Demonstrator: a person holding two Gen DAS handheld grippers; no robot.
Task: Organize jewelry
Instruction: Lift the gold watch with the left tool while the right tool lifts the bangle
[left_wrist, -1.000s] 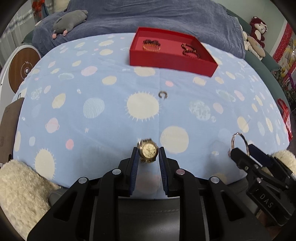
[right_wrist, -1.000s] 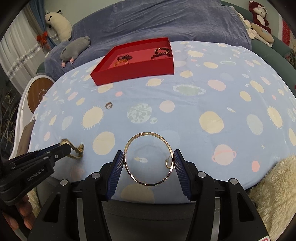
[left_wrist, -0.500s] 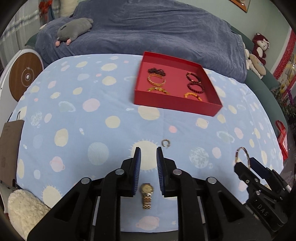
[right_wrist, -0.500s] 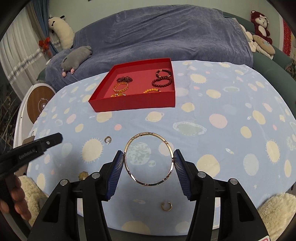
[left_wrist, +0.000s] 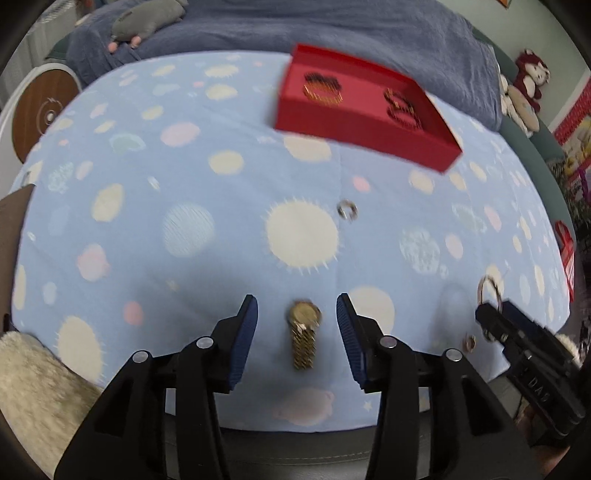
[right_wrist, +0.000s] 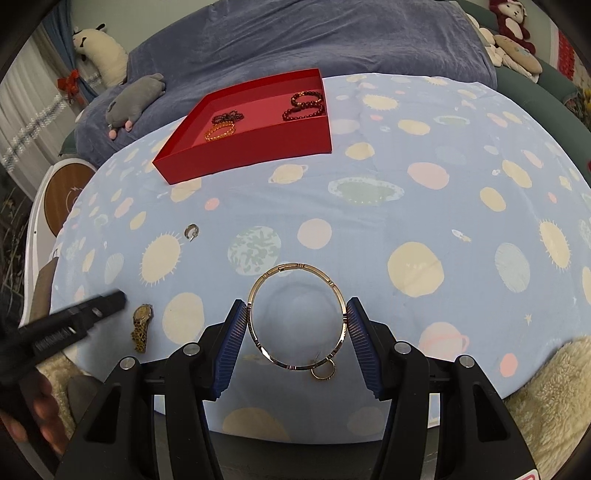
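A gold watch (left_wrist: 303, 332) lies flat on the planet-print cloth between the jaws of my left gripper (left_wrist: 297, 325). Those jaws are opening and their pads do not touch the watch. My right gripper (right_wrist: 295, 325) is shut on a thin gold bangle (right_wrist: 295, 266), held just above the cloth. In the right wrist view the watch (right_wrist: 142, 325) lies at the lower left beside a left gripper finger (right_wrist: 92, 314). A red tray (right_wrist: 251, 147) with several bead bracelets sits at the far side. A small silver ring (right_wrist: 191, 231) and a small gold ring (right_wrist: 324, 371) lie loose on the cloth.
The cloth-covered table (right_wrist: 424, 206) ends close in front of both grippers. A fluffy cream rug (left_wrist: 33, 387) shows at the lower corners. A grey plush toy (right_wrist: 135, 99) lies on the blue blanket behind, and a round wooden disc (left_wrist: 44, 110) stands at the left.
The left gripper let the watch go onto the cloth, then came down around it with its jaws spread wider. The right gripper keeps its grip on the bangle and has sunk a little.
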